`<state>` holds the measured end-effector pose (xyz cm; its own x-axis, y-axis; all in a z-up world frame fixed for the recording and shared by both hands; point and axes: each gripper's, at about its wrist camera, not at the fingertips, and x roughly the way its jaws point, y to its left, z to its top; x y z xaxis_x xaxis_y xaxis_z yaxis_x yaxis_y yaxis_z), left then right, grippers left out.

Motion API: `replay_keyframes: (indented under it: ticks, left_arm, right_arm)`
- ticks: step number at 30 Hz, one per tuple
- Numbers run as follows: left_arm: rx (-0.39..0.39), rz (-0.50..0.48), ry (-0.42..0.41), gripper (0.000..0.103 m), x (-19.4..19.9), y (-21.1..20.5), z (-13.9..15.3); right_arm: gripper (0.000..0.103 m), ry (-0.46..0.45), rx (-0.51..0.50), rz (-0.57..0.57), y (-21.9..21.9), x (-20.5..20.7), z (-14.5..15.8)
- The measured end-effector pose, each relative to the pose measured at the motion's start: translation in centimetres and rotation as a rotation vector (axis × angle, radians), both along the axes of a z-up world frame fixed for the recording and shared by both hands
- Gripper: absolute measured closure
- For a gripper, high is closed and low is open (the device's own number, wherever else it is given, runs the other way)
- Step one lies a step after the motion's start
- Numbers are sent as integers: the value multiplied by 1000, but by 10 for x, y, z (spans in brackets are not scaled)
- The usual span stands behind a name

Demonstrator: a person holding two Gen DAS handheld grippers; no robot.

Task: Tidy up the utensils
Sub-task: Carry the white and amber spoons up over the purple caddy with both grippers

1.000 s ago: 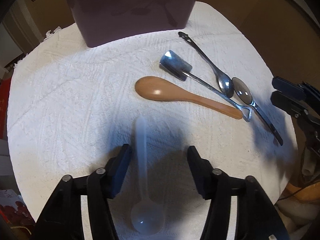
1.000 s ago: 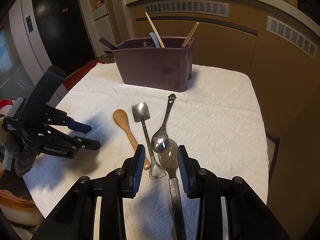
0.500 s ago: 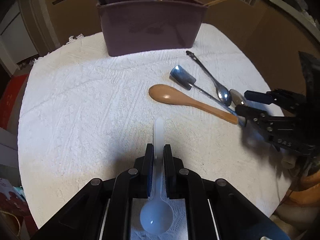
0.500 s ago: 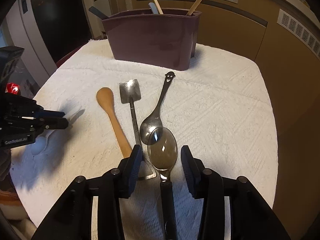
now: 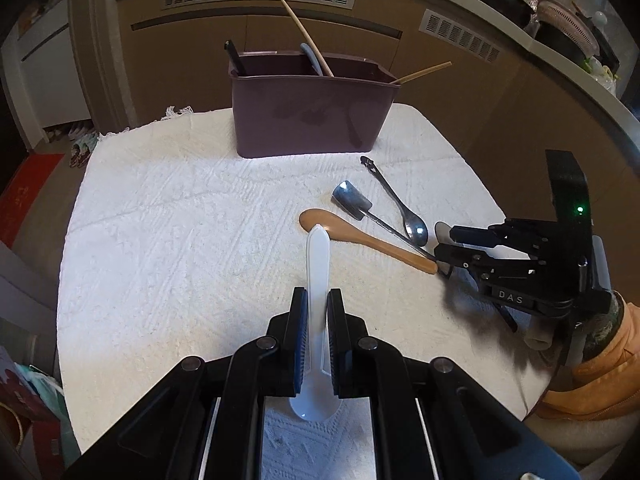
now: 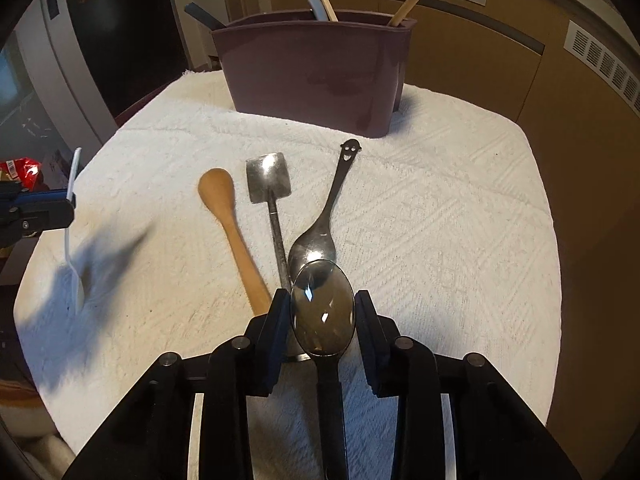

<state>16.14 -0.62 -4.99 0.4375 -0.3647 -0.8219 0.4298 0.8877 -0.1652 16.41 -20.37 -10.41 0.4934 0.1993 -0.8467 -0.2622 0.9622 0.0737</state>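
the left gripper (image 5: 317,312) was seen clamped on the handle of a white plastic spoon (image 5: 317,276), its bowl held nearest the camera, just above the white towel (image 5: 180,240). the right gripper (image 6: 322,312) was spread open, its fingers either side of the bowl of a large metal spoon (image 6: 323,312) that lay on the towel. just beyond were laid a wooden spoon (image 6: 232,224), a small metal shovel-shaped spoon (image 6: 272,196) and a smiley-handled spoon (image 6: 324,224). farthest back, a purple caddy (image 6: 316,76) was seen standing on the towel, with utensils already placed upright inside.
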Motion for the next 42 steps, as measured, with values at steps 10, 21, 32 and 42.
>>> replay_keyframes:
  ticks: [10,21,32,42]
  left_arm:
    - [-52,-16,-131,95,-17,-3,42]
    - [-158,8,-455,95,-8,-3,166]
    - [-226,51,-595,95,66,-18,227]
    - [-246,62,-459,95,163,-30,174]
  right_arm:
    - [69,-157,35,12,4,-31,68]
    - [69,-457,107,6,6,-27,204]
    - [69,-702,209,-100,-5,50,297]
    - [69,-659,190,-182,5,154,242]
